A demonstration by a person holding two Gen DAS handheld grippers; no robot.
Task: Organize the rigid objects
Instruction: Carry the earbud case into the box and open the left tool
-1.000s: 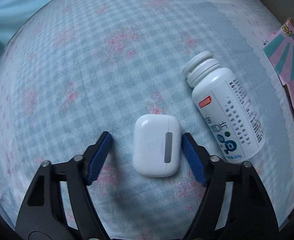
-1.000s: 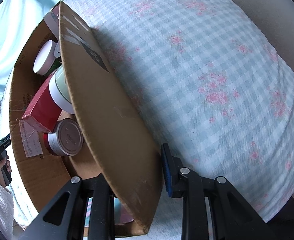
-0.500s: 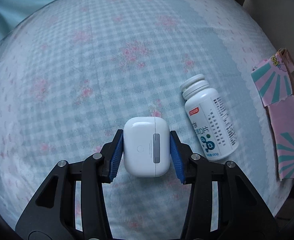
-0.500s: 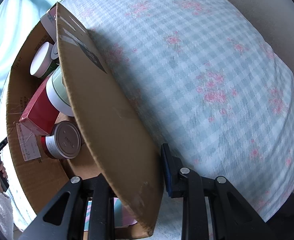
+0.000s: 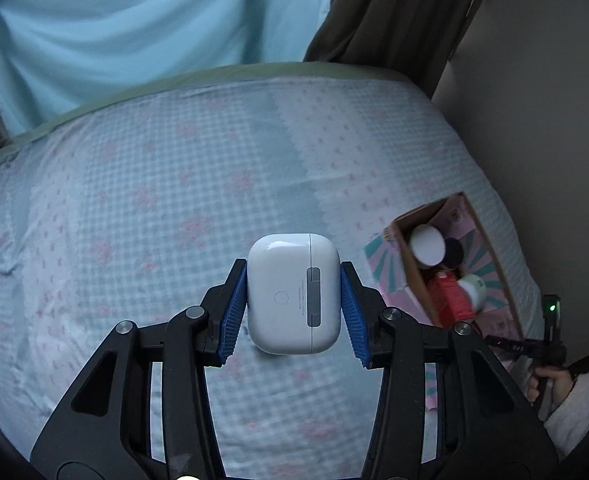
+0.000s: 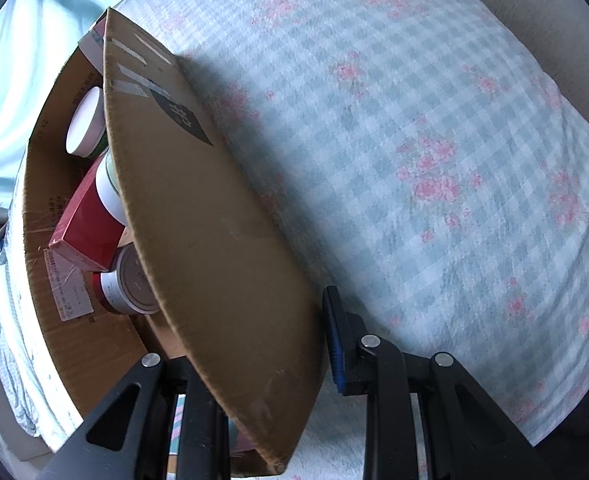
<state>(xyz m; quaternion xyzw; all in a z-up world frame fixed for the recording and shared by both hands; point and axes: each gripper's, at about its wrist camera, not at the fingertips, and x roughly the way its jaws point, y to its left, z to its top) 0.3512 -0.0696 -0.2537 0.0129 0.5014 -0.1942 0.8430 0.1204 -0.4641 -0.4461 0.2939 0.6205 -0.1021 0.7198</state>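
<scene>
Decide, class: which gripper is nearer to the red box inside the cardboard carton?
Right. The right gripper is clamped on the carton's flap, just beside the red box. The left gripper holds a white earbud case well away from the carton.

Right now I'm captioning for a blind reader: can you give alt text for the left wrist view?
The left gripper clamps a white earbud case above a checked floral bedspread. To the right lies an open cardboard box holding jars and a red packet.
</scene>
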